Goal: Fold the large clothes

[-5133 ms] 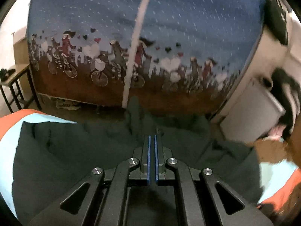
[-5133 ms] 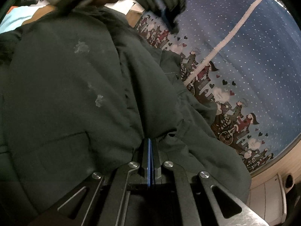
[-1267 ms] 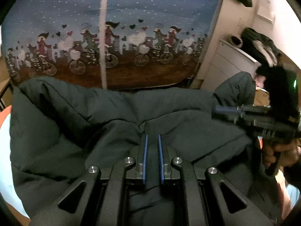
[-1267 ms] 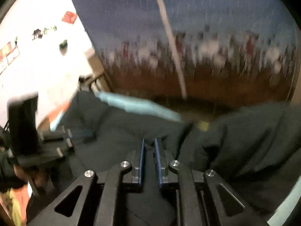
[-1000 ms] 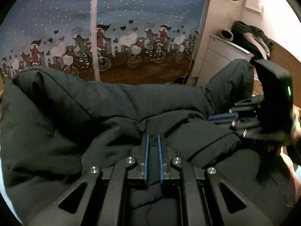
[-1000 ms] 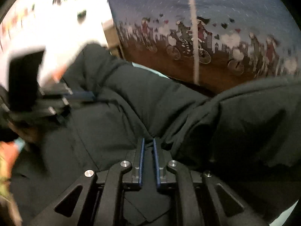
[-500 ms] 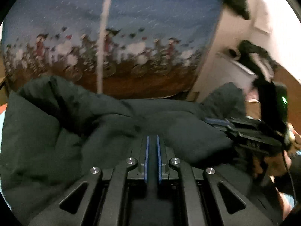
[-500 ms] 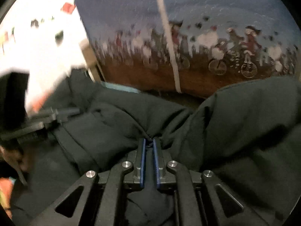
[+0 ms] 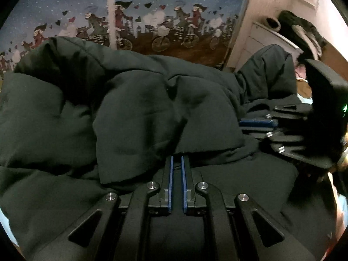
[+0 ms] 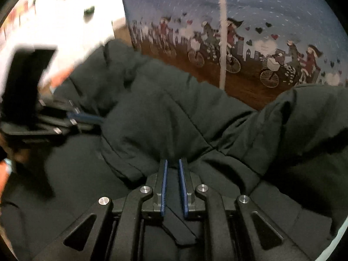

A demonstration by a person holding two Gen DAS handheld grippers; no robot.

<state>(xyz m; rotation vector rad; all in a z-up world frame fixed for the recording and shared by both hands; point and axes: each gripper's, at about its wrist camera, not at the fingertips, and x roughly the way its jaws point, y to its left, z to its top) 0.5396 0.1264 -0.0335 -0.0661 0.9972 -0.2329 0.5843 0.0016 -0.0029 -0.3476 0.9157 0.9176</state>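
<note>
A bulky dark green padded jacket (image 9: 134,113) lies heaped and fills the lower part of both views. My left gripper (image 9: 176,157) is shut on the edge of a folded-over flap, whose hem bunches at its tips. My right gripper (image 10: 172,161) is shut on a pucker of the jacket (image 10: 174,113), and a strip of fabric runs down between its blue pads. In the left wrist view, the right gripper (image 9: 241,124) shows side-on at the right with a hand behind it. The left gripper (image 10: 100,118) appears blurred at the left of the right wrist view.
Behind the jacket hangs a blue curtain (image 9: 174,21) printed with cyclists, with a white pole (image 9: 112,10) in front of it. A white cabinet (image 9: 261,41) with dark clothes (image 9: 304,28) on top stands at the right. A white wall (image 10: 54,10) is at the left.
Both grippers have swung up and dipped back with the jacket still pinched. The folded flap now lies flatter across the front. The right gripper's pads stand slightly wider apart.
</note>
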